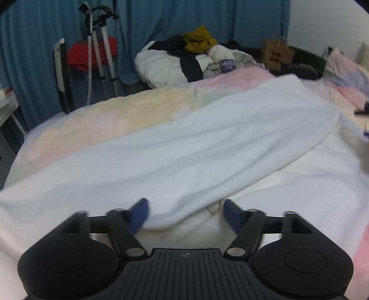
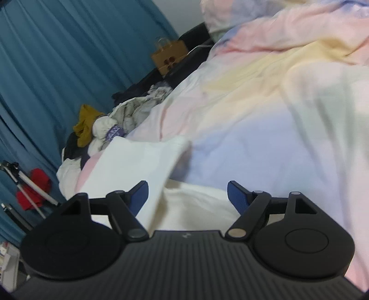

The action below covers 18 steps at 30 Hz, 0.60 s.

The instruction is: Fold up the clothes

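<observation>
A white ribbed garment lies spread across the pastel bed cover, folded over in a long band from lower left to upper right. My left gripper is open, and its fingers straddle the garment's near folded edge. In the right wrist view the same white garment lies just ahead and to the left. My right gripper is open, low over the garment, with the left fingertip beside its edge. Neither gripper holds anything.
A heap of clothes with a mustard piece sits at the far side of the bed. A brown paper bag, a tripod, a red cloth and blue curtains stand beyond. A crumpled pastel quilt fills the right.
</observation>
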Each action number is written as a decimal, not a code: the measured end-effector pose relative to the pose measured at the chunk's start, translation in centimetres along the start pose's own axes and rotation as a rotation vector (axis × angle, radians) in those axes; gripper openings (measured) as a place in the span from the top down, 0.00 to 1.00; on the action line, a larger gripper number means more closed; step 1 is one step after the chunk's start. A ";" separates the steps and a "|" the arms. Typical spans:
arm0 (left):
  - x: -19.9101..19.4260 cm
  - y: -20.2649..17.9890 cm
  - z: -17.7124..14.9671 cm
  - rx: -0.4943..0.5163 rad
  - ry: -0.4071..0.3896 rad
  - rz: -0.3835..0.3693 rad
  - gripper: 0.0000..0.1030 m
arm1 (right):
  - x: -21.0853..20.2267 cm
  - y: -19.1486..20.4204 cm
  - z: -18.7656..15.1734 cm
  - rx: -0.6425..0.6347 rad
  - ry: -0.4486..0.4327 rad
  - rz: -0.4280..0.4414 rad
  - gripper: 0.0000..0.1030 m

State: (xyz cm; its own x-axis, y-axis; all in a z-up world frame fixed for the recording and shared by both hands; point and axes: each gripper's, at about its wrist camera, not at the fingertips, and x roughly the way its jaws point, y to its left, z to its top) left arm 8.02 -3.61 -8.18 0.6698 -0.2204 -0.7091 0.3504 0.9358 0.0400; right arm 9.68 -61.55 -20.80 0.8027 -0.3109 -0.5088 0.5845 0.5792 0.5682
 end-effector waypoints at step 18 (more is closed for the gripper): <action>-10.0 -0.3 -2.0 -0.134 -0.122 -0.003 0.11 | 0.5 -7.4 -2.0 -0.052 0.125 0.007 0.37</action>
State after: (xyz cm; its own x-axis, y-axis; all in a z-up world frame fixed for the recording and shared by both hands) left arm -0.09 -1.13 -2.45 0.7463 -0.2473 -0.6180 0.2673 0.9616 -0.0620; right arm 5.57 -64.49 -26.56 0.7840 -0.2119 -0.5835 0.5692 0.6205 0.5395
